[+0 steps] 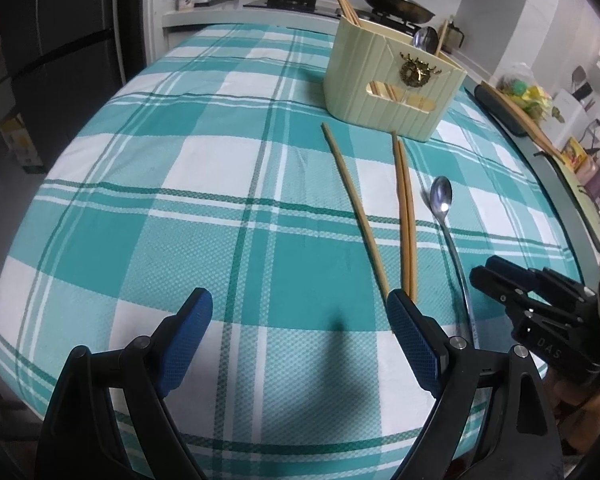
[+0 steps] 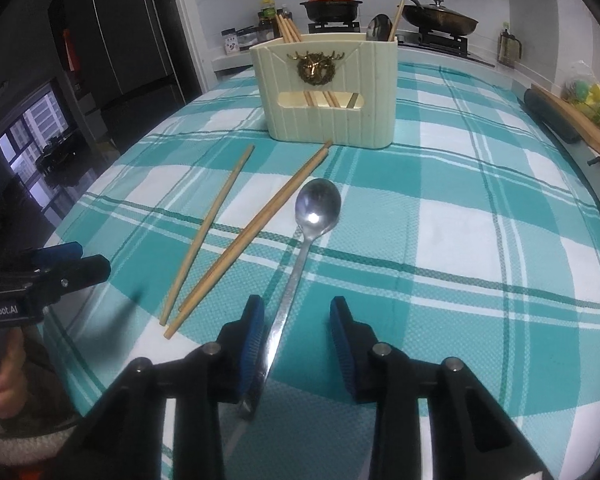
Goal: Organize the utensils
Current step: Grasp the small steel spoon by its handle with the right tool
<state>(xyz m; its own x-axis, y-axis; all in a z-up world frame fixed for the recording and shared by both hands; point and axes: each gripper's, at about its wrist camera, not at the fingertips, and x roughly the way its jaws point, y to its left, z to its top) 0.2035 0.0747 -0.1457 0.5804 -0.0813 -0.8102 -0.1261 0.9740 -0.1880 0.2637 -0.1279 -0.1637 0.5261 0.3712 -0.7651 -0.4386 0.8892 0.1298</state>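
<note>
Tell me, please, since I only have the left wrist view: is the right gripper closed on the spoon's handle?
Observer: No. The right gripper is open, and the spoon has its handle lying between the fingers, nearer the left one.
Operator: Thank you. A finger of the left gripper hides the near ends of the paired chopsticks; where do they stop?
Observer: The paired chopsticks end to the left of the right gripper, apart from it, with one end slightly ahead of the other.
Operator: And the single chopstick?
Observer: The single chopstick lies further left, with its near end close beside theirs.
</note>
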